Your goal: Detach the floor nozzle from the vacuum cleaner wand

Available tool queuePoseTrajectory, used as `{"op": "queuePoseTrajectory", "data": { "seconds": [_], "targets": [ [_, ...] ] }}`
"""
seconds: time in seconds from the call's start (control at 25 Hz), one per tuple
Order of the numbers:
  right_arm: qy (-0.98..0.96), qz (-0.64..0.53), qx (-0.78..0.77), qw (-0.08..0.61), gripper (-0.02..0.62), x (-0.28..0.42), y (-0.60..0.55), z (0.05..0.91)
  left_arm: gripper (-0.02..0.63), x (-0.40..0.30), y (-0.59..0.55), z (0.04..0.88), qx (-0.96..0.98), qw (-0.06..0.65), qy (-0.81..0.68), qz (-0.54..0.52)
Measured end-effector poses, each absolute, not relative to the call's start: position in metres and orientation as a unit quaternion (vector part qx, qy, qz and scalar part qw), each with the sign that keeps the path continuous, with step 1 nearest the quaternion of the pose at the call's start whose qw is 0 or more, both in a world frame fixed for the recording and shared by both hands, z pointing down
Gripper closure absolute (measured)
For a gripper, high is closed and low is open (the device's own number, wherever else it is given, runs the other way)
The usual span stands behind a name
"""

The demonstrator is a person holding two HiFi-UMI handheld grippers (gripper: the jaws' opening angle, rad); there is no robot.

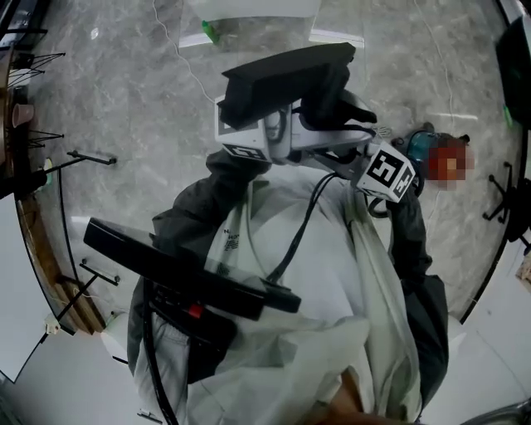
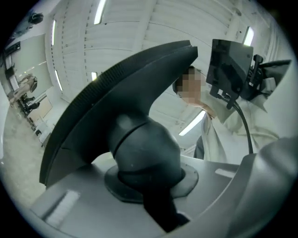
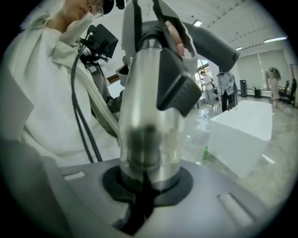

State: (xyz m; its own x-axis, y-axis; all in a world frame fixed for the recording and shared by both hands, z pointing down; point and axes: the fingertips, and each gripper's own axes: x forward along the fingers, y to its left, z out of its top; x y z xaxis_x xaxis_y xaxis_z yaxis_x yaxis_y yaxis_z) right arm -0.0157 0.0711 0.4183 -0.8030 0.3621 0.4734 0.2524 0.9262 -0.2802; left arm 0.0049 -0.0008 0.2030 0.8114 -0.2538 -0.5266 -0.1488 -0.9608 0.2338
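Left tongs [image 2: 156, 197] clamp the floor nozzle [image 2: 107, 102] at its swivel neck. Right tongs [image 3: 144, 195] clamp the silver wand [image 3: 149, 116]. The joint between them isn't visible, and I judge it not yet pulled apart.

A white block [image 3: 242, 135] stands on the glossy floor [image 3: 281, 153], people [image 3: 226, 90] beyond it.

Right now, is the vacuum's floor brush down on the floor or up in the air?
Up in the air. The left gripper holds the floor brush by its neck, and ceiling lights show behind it.
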Motion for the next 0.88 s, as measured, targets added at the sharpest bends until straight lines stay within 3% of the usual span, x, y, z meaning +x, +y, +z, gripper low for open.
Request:
{"op": "queuePoseTrajectory", "data": {
  "seconds": [0.32, 0.48, 0.6, 0.76, 0.88],
  "targets": [
    [-0.939, 0.033, 0.16, 0.304, 0.558, -0.023, 0.011, 0.436, 0.533, -0.019, -0.047, 0.225, 0.907, 0.145, -0.298, -0.26],
    [-0.918, 0.011, 0.236, 0.317, 0.558, -0.023, -0.004, 0.44, 0.534, -0.034, -0.066, 0.239, 0.866, 0.183, -0.406, -0.229],
    [-0.936, 0.016, 0.175, 0.306, 0.558, -0.023, 0.012, 0.437, 0.534, -0.019, -0.048, 0.231, 0.898, 0.163, -0.332, -0.241],
    [-0.961, 0.067, -0.075, 0.256, 0.557, -0.016, 0.065, 0.408, 0.531, 0.009, 0.008, 0.196, 0.946, 0.089, -0.111, -0.292],
    [-0.944, 0.122, -0.178, 0.249, 0.555, -0.007, 0.08, 0.394, 0.531, 0.016, 0.011, 0.187, 0.946, 0.085, -0.072, -0.303]
  ]
}}
